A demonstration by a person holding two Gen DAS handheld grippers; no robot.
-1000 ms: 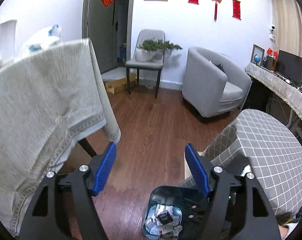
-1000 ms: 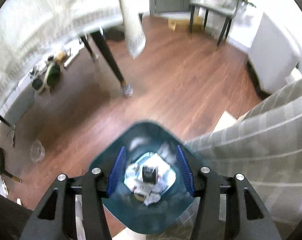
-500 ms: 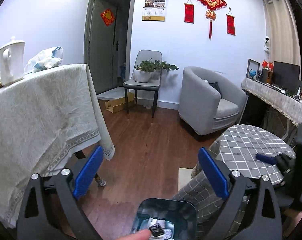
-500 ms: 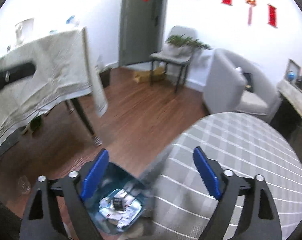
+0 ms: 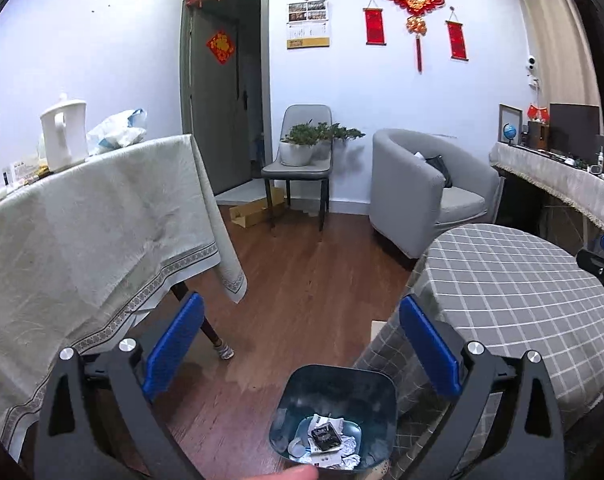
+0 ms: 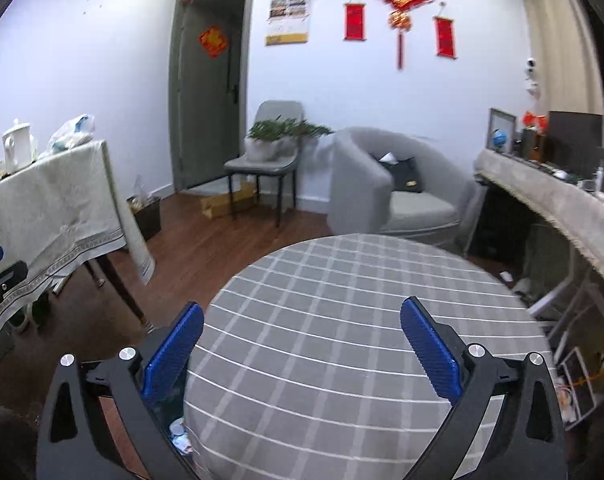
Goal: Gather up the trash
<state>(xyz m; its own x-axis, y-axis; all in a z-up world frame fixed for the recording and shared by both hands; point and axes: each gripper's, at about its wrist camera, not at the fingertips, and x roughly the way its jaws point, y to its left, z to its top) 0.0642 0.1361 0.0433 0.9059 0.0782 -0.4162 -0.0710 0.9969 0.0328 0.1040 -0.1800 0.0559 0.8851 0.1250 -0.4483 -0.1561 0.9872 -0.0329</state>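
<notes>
A dark teal trash bin [image 5: 366, 396] stands on the wood floor beside the round table; crumpled white wrappers and a small black packet [image 5: 325, 438] lie in it. My left gripper [image 5: 299, 344] is open and empty, held above the bin. My right gripper [image 6: 302, 348] is open and empty above the round table with the grey checked cloth [image 6: 342, 300]. A sliver of the bin [image 6: 177, 428] shows at that table's left edge. The right gripper's tip [image 5: 600, 258] shows at the far right of the left wrist view.
A large table with a beige cloth [image 5: 81, 220] stands on the left, carrying a white kettle [image 5: 63, 136] and a plastic bag. A grey chair with a plant [image 5: 302, 160], a grey armchair [image 5: 422, 188] and a cluttered side counter [image 6: 562, 200] line the back and right.
Both grippers have risen and tilted up from looking down into the bin to looking across the room. The right gripper has opened wide and moved over the round table.
</notes>
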